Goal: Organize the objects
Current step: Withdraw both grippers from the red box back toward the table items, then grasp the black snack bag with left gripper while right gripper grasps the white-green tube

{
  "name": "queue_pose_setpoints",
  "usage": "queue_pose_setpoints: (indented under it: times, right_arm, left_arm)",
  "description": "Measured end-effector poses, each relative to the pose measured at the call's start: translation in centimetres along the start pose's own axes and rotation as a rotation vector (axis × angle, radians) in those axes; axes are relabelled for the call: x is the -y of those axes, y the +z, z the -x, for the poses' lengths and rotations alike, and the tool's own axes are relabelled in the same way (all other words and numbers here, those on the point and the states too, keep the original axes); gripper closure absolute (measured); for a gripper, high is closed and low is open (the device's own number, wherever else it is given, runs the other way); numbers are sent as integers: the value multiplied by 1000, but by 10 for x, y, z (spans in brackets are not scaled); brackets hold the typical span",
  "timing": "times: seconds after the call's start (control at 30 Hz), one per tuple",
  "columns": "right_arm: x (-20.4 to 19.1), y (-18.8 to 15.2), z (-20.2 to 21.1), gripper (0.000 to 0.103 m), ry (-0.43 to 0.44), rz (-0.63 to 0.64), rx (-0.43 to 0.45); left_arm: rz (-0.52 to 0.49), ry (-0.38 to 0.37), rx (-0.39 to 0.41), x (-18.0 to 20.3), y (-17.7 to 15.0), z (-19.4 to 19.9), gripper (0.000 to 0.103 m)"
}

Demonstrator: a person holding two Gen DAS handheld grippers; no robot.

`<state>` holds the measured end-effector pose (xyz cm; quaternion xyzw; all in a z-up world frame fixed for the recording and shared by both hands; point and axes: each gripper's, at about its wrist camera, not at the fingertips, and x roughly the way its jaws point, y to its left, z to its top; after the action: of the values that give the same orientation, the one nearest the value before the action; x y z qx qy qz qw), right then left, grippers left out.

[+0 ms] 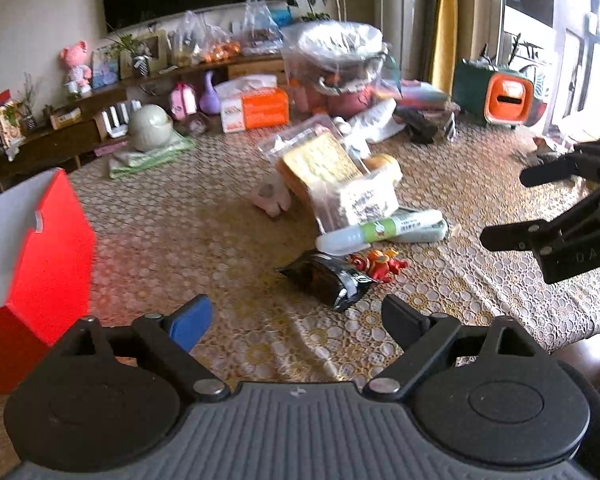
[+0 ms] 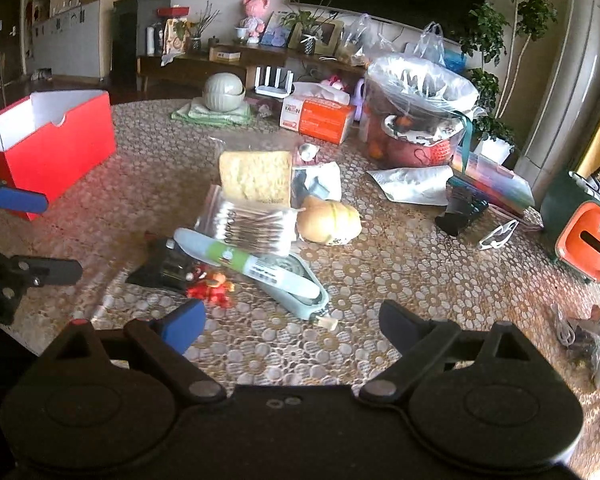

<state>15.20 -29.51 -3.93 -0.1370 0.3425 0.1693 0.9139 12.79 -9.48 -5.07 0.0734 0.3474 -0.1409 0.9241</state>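
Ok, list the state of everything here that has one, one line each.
Left tongs: open, empty, above the table.
Right tongs: open, empty.
Red box: open, upright, nothing visible inside.
Black packet: lying flat, apparently sealed.
Red toy: lying beside the packet.
Green-labelled tube: lying on its side.
Tissue box: opened, tissue sticking out.
Clear bag over the pot: open at top.

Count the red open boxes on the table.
1. The red box sits at the table's left edge, open, white inside, beside the left gripper; the left wrist view shows the same box. Clutter at the back could hide others.
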Motion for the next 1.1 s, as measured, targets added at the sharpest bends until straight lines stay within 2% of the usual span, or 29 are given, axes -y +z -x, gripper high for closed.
queue_pose_setpoints:
  times: [0.03, 0.17, 0.6, 0.9, 1.1]
  right_arm:
    - [2, 0, -3, 9, 1, 7, -4]
    - [7, 1, -15, 10, 12, 21, -17]
    - [14, 6, -54, 12, 22, 75, -40]
    - [10, 6, -74, 18, 44, 130, -55]
    - [0, 8, -88, 26, 61, 185, -49]
  left_arm:
    - [2, 1, -4, 1, 0, -5, 0]
    - [15, 18, -31, 3, 5, -24, 0]
    - [171, 24, -126, 5, 27, -88, 0]
    - [155, 84, -143, 6, 29, -108, 0]
    - [163, 65, -149, 2, 24, -112, 0]
